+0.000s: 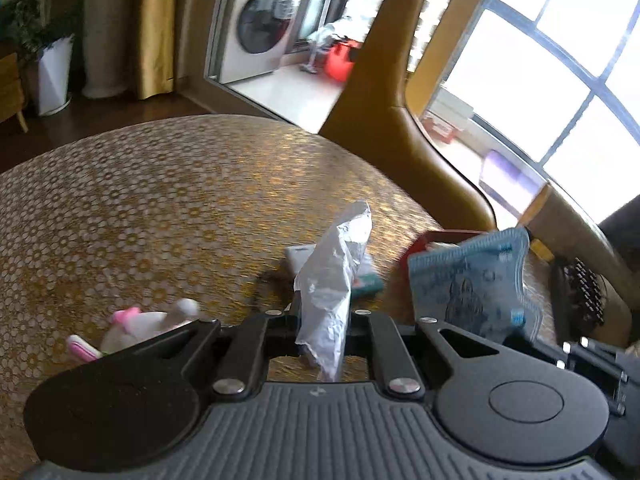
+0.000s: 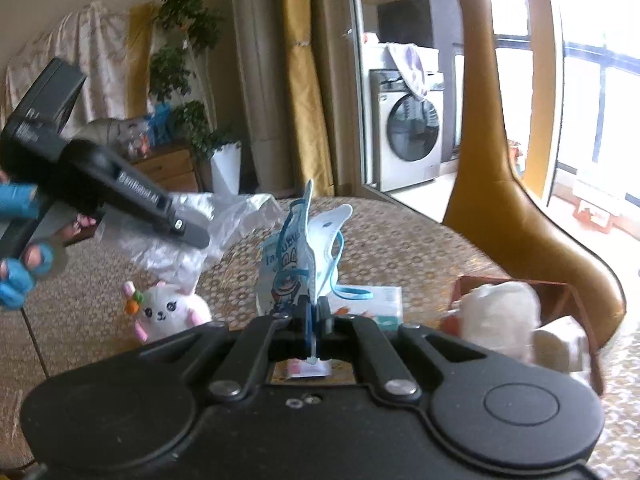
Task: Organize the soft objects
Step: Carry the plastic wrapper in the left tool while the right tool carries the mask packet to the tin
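Right wrist view: right tongs (image 2: 314, 320) clamped on printed blue mask (image 2: 296, 256); left tongs (image 1: 322, 316) on crumpled clear bag (image 1: 332, 272).

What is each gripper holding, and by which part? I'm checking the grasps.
The left gripper is shut on a clear plastic bag, pinched at its lower end. The right gripper is shut on a blue printed face mask, at its bottom edge.

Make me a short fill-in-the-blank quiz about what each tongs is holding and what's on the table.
1. The left tongs pinch a clear ____ bag.
2. The right tongs pinch a blue and white face ____.
3. The plush toy lies on the ____.
4. Behind the table stands a washing ____.

Missing: plastic; mask; table; machine
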Action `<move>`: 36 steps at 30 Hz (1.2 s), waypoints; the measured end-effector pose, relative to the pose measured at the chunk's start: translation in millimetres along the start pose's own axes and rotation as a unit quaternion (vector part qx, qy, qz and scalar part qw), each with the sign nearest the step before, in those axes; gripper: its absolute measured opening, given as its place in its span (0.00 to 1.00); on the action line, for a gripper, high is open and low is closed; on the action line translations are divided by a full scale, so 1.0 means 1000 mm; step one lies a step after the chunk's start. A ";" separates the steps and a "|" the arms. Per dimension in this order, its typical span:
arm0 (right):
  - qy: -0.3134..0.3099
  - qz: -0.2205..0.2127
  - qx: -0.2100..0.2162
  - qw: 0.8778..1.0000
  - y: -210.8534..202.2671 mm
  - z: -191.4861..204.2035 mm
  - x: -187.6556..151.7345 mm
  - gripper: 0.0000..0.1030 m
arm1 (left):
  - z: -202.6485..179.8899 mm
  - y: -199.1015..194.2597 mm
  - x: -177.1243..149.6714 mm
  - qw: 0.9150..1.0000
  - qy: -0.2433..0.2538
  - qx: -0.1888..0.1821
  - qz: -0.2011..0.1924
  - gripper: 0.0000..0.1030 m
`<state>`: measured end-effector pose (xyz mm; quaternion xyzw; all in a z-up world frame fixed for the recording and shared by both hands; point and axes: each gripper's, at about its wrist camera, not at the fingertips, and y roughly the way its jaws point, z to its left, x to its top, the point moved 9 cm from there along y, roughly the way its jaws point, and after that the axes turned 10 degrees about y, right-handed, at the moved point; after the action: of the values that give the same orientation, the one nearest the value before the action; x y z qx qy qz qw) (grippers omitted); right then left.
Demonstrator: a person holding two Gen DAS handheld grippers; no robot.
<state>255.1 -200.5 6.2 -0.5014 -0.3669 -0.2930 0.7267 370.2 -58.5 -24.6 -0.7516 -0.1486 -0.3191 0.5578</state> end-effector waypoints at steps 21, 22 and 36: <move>0.054 -0.032 -0.108 0.992 -0.060 -0.124 0.013 0.02 | -0.148 0.029 -0.012 0.996 0.071 -0.060 0.010 0.11; 0.055 -0.031 -0.118 0.991 -0.060 -0.130 0.013 0.02 | -0.155 0.033 -0.012 0.995 0.074 -0.062 0.011 0.11; 0.057 0.004 -0.201 0.978 -0.034 -0.214 0.005 0.02 | -0.216 0.081 -0.002 0.991 0.094 -0.088 0.021 0.11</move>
<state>282.2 -413.8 -21.4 -0.6212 -0.2562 -0.3859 0.6321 347.6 -286.8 -48.4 -0.7676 -0.0511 -0.3885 0.5072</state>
